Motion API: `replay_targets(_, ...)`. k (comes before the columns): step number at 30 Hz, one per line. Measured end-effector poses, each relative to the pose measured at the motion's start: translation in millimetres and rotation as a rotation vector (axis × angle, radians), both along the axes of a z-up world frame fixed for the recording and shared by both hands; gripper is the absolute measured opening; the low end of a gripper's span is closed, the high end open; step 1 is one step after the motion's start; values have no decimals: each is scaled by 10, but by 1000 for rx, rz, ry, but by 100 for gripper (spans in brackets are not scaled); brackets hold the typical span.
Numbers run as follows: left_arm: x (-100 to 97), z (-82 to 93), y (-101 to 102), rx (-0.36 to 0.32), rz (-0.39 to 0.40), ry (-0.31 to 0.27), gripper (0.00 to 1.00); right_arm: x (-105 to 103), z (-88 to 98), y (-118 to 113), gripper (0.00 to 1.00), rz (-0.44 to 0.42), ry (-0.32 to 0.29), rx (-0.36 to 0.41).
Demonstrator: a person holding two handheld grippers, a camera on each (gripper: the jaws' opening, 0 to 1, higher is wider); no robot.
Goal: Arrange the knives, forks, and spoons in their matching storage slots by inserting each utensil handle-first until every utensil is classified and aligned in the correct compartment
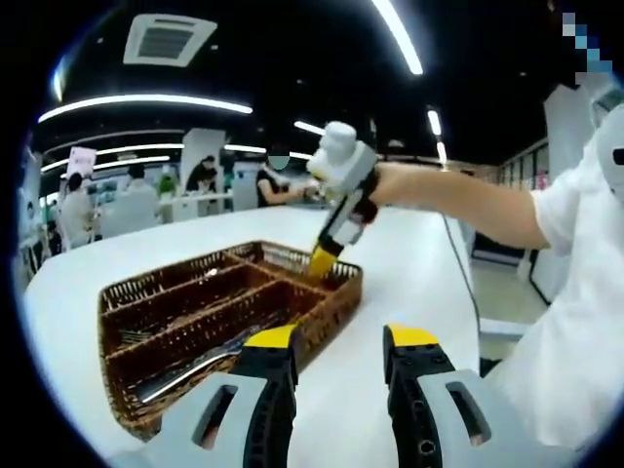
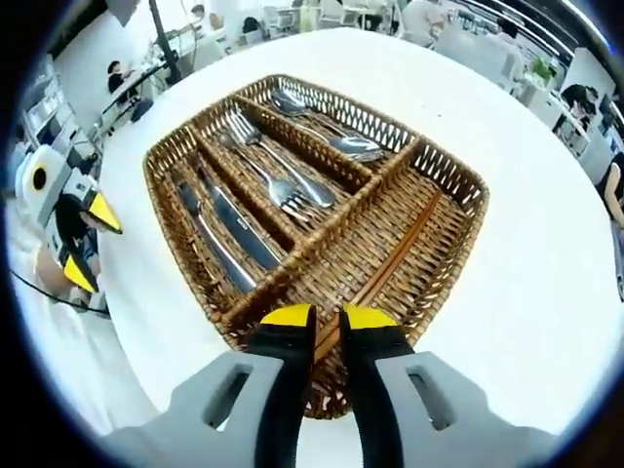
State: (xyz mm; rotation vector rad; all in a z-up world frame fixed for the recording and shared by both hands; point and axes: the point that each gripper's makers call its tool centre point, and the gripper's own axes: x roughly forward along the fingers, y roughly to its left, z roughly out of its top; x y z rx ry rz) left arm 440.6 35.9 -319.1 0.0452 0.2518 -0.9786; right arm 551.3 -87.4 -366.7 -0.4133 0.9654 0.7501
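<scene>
Right gripper (image 2: 328,322), fingers pinching brown wooden chopsticks (image 2: 390,261), over brown wicker cutlery tray (image 2: 450,175) on white worktop (image 2: 546,292). Risk: slip, skewed landing. Left gripper (image 1: 338,353) fingers spread.

A white round worktop (image 2: 546,244) carries everything. Beyond its far edge, people (image 1: 203,175) sit at other white tables (image 1: 195,203) under long ceiling lights (image 1: 146,101) and an air vent (image 1: 168,39).
</scene>
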Motion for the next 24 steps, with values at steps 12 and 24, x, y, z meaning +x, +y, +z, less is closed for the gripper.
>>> replay_targets(12, -34, 8, 101, 19, 23, -12, 34, 45, 91, 41, 11, 77, -122, 18)
replay_targets(24, -20, -3, 182, 33, 49, -14, 35, 67, 133, 61, 13, 157, -239, 82)
